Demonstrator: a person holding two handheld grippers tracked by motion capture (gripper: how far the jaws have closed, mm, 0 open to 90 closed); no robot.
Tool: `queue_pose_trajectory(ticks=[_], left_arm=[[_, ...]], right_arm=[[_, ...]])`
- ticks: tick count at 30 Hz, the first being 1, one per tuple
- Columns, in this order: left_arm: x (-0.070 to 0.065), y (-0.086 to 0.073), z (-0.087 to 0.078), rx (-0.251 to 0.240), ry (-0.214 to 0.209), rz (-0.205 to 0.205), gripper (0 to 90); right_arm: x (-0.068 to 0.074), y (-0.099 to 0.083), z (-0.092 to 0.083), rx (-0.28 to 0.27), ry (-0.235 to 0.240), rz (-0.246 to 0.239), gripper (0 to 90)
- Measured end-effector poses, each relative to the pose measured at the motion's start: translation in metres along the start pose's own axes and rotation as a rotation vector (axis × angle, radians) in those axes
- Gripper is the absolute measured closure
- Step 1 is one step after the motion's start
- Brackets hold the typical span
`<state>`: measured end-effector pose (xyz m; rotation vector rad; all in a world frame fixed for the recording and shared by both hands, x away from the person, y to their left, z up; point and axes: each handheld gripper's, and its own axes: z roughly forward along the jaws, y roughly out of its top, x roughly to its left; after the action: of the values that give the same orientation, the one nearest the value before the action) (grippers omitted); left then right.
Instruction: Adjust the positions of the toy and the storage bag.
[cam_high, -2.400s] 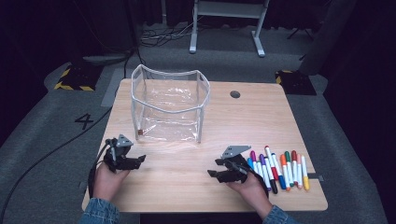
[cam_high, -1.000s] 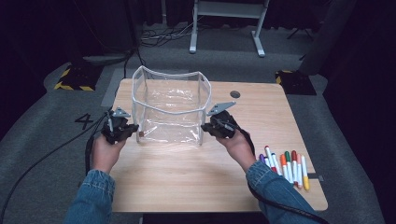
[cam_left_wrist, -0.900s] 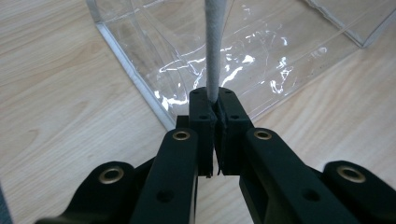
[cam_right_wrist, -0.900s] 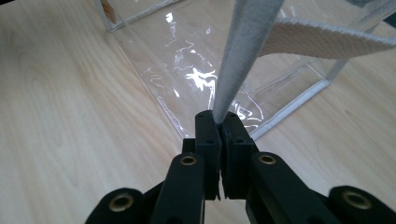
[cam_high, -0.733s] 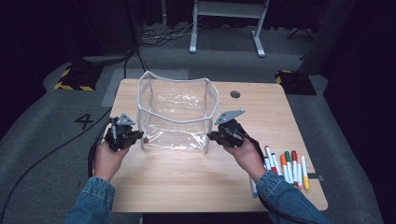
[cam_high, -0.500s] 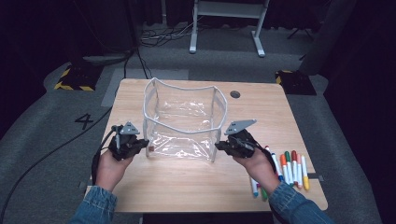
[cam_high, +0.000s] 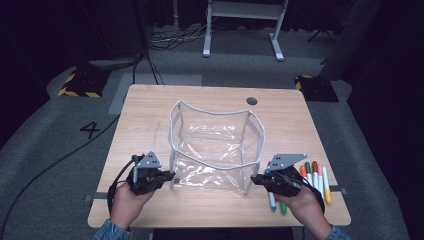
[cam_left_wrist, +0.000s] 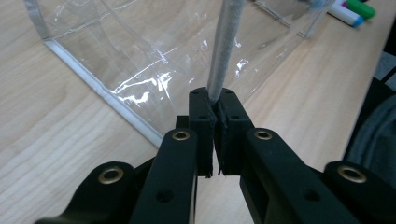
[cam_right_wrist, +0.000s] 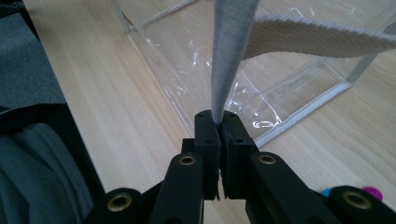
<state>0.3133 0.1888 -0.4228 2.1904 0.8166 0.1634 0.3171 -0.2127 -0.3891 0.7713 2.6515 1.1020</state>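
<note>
Step in hand: dragging the clear pouch (cam_high: 216, 150) toward the bottom edge of the table (cam_high: 150, 105), one gripper on each front corner.
Left gripper (cam_high: 167, 176): lower left of the high view, jaws clamped tight on the pouch's grey-white trim (cam_left_wrist: 224, 51); trim rising straight up out of the pads in the left gripper view, no gap visible.
Right gripper (cam_high: 256, 180): lower right of the high view, jaws pinched shut on the trim (cam_right_wrist: 229, 51) at the opposite corner, same snug bite.
Pouch spot: centre of the frame, mouth open upward, front wall between the two grippers, base flat on the wood.
Markers (cam_high: 315, 177): lower right, just beside and partly under the right hand (cam_high: 305, 205); probably the thing to load next.
Doing it well: keep both hands level and moving together so the soft walls don't skew or fold; keep the base sliding flat, no lifting; stop short of the table edge; mind the right hand nudging markers on the way.
Risk: thin trim, small bite, so a jerk likely pops it free.
Versus a second ago: pouch much closer to the bottom of the frame, wider-looking mouth; both hands lower in the picture; grip unchanged on both sides; right hand now over the marker row.
</note>
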Motion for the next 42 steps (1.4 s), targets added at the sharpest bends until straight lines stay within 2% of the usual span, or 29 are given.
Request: queue_pose_trajectory(ticks=[6, 8, 10, 11, 17, 21, 23, 29, 33, 34, 37, 38, 40, 41, 42], left_arm=[[-0.023, -0.006, 0.003, -0.015, -0.066, 0.030, 86.1], [-0.026, -0.006, 0.004, -0.012, -0.074, 0.036, 86.1], [-0.031, -0.005, 0.004, -0.005, -0.094, 0.045, 86.0], [-0.033, -0.006, 0.005, -0.004, -0.118, 0.054, 86.0], [-0.041, -0.007, 0.005, 0.013, -0.166, 0.068, 85.9], [-0.048, -0.007, 0.006, 0.022, -0.186, 0.086, 85.7], [-0.053, -0.007, 0.008, 0.027, -0.215, 0.091, 85.6], [-0.064, -0.005, 0.010, 0.044, -0.234, 0.112, 85.2], [-0.066, -0.006, 0.009, 0.046, -0.238, 0.110, 83.9], [-0.066, -0.006, 0.009, 0.045, -0.239, 0.108, 81.4], [-0.063, -0.006, 0.009, 0.046, -0.225, 0.097, 59.2], [-0.061, -0.006, 0.008, 0.049, -0.210, 0.092, 59.2], [-0.055, -0.008, 0.002, 0.039, -0.179, 0.083, 49.7], [-0.049, -0.009, -0.003, 0.027, -0.191, 0.077, 44.3], [-0.049, -0.009, -0.003, 0.027, -0.191, 0.077, 42.6]], right_arm=[[0.011, -0.026, -0.021, -0.026, 0.020, 0.037, 86.7], [0.013, -0.033, -0.027, -0.030, 0.024, 0.044, 86.6], [0.016, -0.039, -0.032, -0.032, 0.028, 0.047, 86.6], [0.018, -0.041, -0.034, -0.033, 0.031, 0.049, 86.5], [0.028, -0.053, -0.045, -0.028, 0.054, 0.054, 86.5], [0.031, -0.056, -0.050, -0.020, 0.046, 0.044, 86.6], [0.029, -0.061, -0.055, -0.018, 0.047, 0.052, 86.6], [0.030, -0.069, -0.063, -0.018, 0.046, 0.064, 86.3], [0.031, -0.072, -0.065, -0.023, 0.047, 0.074, 86.1], [0.032, -0.073, -0.066, -0.023, 0.045, 0.074, 85.4], [0.031, -0.072, -0.069, -0.044, 0.052, 0.080, 76.3], [0.031, -0.072, -0.069, -0.044, 0.052, 0.080, 76.3], [0.028, -0.072, -0.072, -0.042, 0.047, 0.077, 67.3], [0.023, -0.074, -0.076, -0.043, 0.015, 0.080, 59.2], [0.023, -0.074, -0.076, -0.043, 0.015, 0.080, 59.2]])
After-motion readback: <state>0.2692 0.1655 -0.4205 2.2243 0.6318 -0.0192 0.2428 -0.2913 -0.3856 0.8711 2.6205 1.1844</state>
